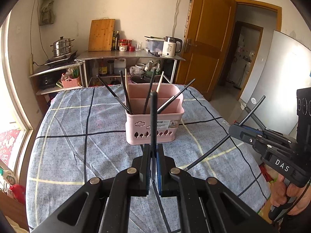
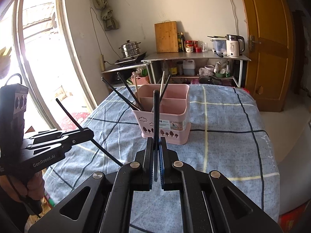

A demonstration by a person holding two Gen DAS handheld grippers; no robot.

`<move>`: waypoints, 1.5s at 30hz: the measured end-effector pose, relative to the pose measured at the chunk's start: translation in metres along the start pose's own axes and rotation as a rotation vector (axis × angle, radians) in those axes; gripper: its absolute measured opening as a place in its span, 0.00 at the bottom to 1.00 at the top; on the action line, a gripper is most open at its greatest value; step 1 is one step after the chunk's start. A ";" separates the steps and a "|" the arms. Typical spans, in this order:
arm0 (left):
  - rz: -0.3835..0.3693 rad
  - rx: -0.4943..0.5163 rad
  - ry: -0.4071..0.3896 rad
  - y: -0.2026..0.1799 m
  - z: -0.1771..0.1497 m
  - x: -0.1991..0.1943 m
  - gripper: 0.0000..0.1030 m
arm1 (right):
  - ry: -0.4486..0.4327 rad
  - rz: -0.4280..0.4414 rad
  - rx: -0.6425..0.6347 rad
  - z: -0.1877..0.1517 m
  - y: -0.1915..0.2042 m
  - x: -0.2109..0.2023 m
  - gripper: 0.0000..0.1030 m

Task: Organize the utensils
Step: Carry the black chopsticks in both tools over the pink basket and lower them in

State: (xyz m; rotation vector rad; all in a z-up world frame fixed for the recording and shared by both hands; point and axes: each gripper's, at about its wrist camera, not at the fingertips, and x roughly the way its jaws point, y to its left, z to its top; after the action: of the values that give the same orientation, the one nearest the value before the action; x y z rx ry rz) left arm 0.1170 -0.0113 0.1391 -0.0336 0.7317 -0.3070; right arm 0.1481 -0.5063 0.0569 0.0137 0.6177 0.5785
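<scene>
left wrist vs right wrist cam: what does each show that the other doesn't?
Left wrist only: the right gripper from the side, shut on a black chopstick, and a white fridge.
Right wrist only: the left gripper from the side with its own black chopstick, and a bright window.
Both: the pink utensil holder on the checked cloth.

Daylight pours in through the big window (image 2: 38, 58), so strongly that the panes blow out to white in the right wrist view (nothing outside can be made out there). The rest of the room sits in soft, warm brightness, the wall (image 1: 136, 9) evenly lit. The checked cloth (image 1: 77, 145) shows only faint shadows. Both views bend hard at the edges, with dark corners. The close black tool arms look slightly soft; the middle is sharp.
</scene>
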 end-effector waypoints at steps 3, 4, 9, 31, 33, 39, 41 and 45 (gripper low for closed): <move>0.004 -0.005 -0.023 0.005 0.014 -0.004 0.05 | -0.028 0.008 -0.003 0.011 0.003 0.001 0.05; 0.010 -0.005 -0.034 0.007 0.020 -0.005 0.05 | -0.042 0.010 -0.005 0.016 0.005 0.001 0.05; 0.023 -0.003 -0.092 0.013 0.052 -0.012 0.05 | -0.101 0.019 -0.018 0.041 0.013 0.002 0.05; 0.026 0.041 -0.152 0.018 0.114 0.033 0.05 | -0.174 -0.001 -0.016 0.098 0.015 0.047 0.05; 0.026 0.044 -0.137 0.021 0.111 0.042 0.05 | -0.158 0.000 -0.011 0.097 0.013 0.055 0.05; 0.030 0.038 -0.101 0.026 0.102 0.061 0.05 | -0.114 -0.001 -0.008 0.089 0.013 0.071 0.05; 0.028 0.034 -0.103 0.028 0.101 0.062 0.05 | -0.100 0.000 -0.009 0.085 0.014 0.076 0.05; 0.041 0.040 -0.107 0.028 0.102 0.064 0.05 | -0.068 -0.001 -0.008 0.080 0.013 0.086 0.05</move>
State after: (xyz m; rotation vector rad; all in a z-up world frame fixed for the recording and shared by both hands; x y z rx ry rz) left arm 0.2369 -0.0104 0.1694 0.0028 0.6197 -0.2779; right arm 0.2423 -0.4383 0.0783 0.0250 0.5493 0.5774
